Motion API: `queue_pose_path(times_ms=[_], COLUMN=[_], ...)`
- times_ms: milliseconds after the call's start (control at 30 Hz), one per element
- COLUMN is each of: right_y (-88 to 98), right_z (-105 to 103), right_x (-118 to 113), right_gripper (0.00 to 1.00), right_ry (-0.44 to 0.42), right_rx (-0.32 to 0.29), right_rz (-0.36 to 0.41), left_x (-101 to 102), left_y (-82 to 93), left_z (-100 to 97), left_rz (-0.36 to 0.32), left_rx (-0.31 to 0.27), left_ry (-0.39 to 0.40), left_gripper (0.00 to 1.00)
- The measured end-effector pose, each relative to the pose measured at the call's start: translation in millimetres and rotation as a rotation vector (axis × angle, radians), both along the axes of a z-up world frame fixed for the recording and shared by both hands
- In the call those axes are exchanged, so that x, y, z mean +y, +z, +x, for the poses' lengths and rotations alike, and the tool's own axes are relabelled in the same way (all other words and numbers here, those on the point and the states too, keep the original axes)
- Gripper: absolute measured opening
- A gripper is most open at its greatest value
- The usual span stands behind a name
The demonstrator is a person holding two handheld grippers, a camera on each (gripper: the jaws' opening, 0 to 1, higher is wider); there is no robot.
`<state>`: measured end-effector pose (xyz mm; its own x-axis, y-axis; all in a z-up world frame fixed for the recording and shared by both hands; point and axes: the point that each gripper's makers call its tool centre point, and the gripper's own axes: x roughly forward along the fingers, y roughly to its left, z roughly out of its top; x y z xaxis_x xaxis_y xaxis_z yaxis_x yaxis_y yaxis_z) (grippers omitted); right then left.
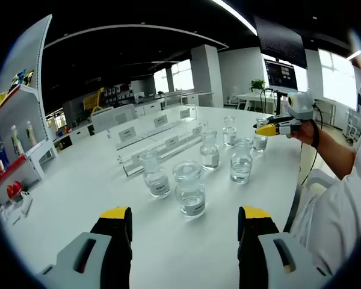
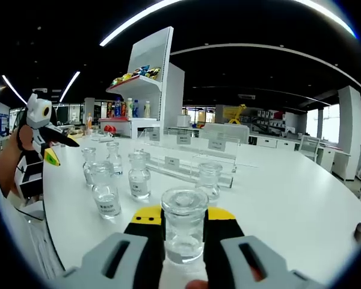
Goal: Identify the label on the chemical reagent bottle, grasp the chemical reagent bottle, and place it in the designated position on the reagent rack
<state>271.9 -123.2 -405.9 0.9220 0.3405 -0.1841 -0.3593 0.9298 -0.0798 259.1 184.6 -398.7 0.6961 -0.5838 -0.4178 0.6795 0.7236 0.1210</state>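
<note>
In the right gripper view we see our right gripper (image 2: 182,232) with a clear glass reagent bottle (image 2: 183,224) standing upright between its yellow-tipped jaws, which press against the bottle's sides. The left gripper view shows the same gripper (image 1: 271,127) off to the right, closed on that bottle above the white table (image 1: 96,180). Our left gripper (image 1: 184,226) hangs with its jaws spread wide and nothing between them; the nearest bottle (image 1: 189,189) stands on the table ahead of them, with the clear reagent rack (image 1: 162,139) beyond
</note>
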Motion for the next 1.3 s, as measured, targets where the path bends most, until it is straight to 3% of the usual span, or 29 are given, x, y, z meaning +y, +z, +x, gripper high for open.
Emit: queue_pose_path(times_ms=[700,1300], right_y=[6.2,24.7], right_z=[-1.0,7.8], right_x=[-2.1,-4.7], right_gripper=[0.22,0.22], right_ry=[-0.006,-0.002], right_rx=[0.017,0.015], right_rz=[0.002,0.015], left_x=[2.2,2.8], left_y=[-1.9,-2.1], left_z=[1.0,1.4], left_rz=[0.0,0.013], left_rx=[0.002,0.002], left_ry=[0.004,0.002], left_gripper=[0.72,0.72])
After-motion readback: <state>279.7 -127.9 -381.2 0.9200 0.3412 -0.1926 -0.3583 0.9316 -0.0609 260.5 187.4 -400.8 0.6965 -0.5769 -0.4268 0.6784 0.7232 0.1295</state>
